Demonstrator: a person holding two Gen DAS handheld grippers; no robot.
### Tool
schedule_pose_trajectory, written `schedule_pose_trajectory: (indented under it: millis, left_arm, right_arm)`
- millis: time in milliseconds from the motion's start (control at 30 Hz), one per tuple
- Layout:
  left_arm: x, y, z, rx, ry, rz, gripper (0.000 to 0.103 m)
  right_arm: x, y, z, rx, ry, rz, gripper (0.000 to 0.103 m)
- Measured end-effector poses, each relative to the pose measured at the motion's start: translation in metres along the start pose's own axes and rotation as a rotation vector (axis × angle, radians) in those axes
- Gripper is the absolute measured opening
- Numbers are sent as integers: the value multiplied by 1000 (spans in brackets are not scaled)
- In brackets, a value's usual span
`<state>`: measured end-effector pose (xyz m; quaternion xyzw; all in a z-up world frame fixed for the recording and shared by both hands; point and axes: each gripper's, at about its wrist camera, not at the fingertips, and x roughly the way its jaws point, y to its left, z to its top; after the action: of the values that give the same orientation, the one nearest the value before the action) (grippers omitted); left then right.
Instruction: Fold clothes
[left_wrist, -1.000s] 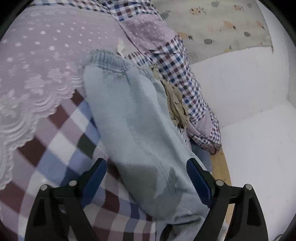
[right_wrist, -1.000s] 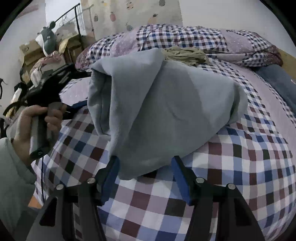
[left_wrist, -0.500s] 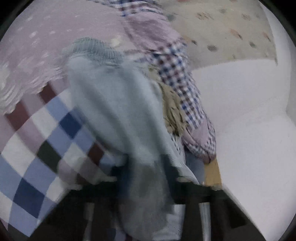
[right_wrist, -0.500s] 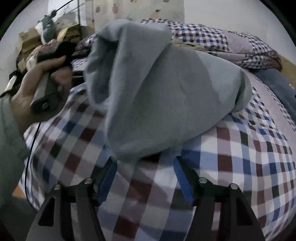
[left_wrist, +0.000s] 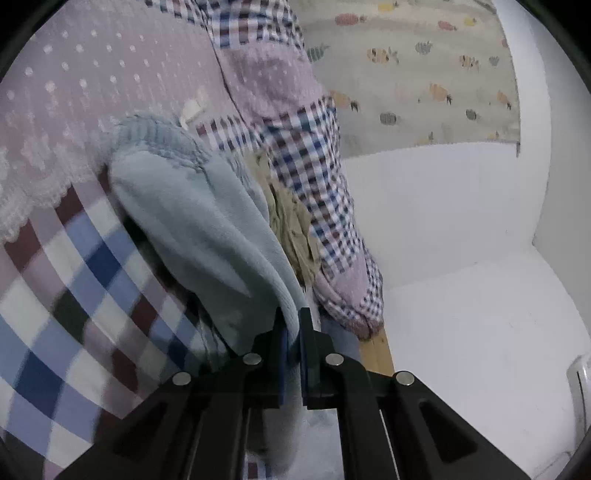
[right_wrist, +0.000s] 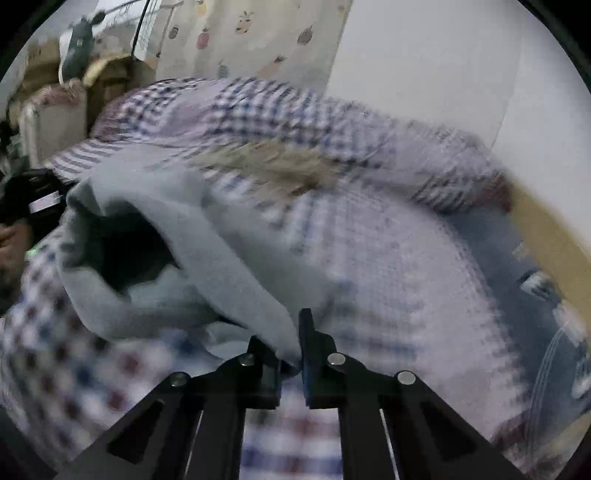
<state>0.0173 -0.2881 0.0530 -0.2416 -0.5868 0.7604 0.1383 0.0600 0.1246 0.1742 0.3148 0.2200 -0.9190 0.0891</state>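
Pretty dim, flat indoor light, no glare. Right wrist view is badly motion-smeared: the bedspread (right_wrist: 388, 258) beyond the jaws is streaky. Left wrist view is sharper, blurring left of the jaws. Soft shadow under the sweater (left_wrist: 192, 221). Heavy fisheye bending, black corners.

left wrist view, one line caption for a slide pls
Left gripper shut on a light blue garment over a checked bedspread, an olive cloth beside it.

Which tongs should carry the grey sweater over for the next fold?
Probably the left tongs: shut on the grey sweater along its long edge toward the ribbed cuff. The right tongs pinch a bunched fold.
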Motion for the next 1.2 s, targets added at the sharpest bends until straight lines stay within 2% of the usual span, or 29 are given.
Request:
schedule_pose_trajectory:
  millis: [67,167,200,233,267,300,333,367,433,500,633,700,833,1000,1200]
  left_arm:
    - [5,-5,-7,21,45,-11,3]
    - [24,-18,-21,74,172,-11,8]
    - [32,-23,-25,93,216,-10,18]
    - [37,-26,-31,119,253,0,33]
    - [41,-29,-38,149,284,16,44]
    - [45,-31,-44,172,306,29,67]
    - [48,-31,-48,187,322,46,80]
    - [50,-30,-50,195,336,65,82]
    - [52,-26,-51,196,351,105,82]
    - [46,-20,-46,184,317,134,82]
    - [33,5,-29,94,271,236,83]
    - [29,12,-23,60,255,241,83]
    - [10,10,-20,48,193,246,83]
    - [-11,2,-14,106,76,364,83]
    - [12,35,-11,73,141,458,83]
  right_arm:
    - [-2,-33,28,-62,-15,-111,4]
    - [9,-83,64,-101,13,-234,4]
    - [15,-97,71,-99,33,-265,14]
    - [26,-111,75,-78,79,-294,33]
    - [37,-124,77,-55,128,-316,41]
    - [48,-135,72,-23,187,-309,51]
    - [57,-144,66,3,239,-305,61]
    - [58,-143,57,9,260,-307,65]
    - [58,-140,39,21,298,-310,69]
    - [47,-131,21,33,295,-296,70]
    - [15,-101,-1,-2,264,-229,70]
    - [-5,-81,-7,-33,234,-192,70]
    - [-40,-39,5,-54,147,-98,71]
    - [-56,23,29,-110,10,72,76]
    - [-46,102,43,-212,-56,216,79]
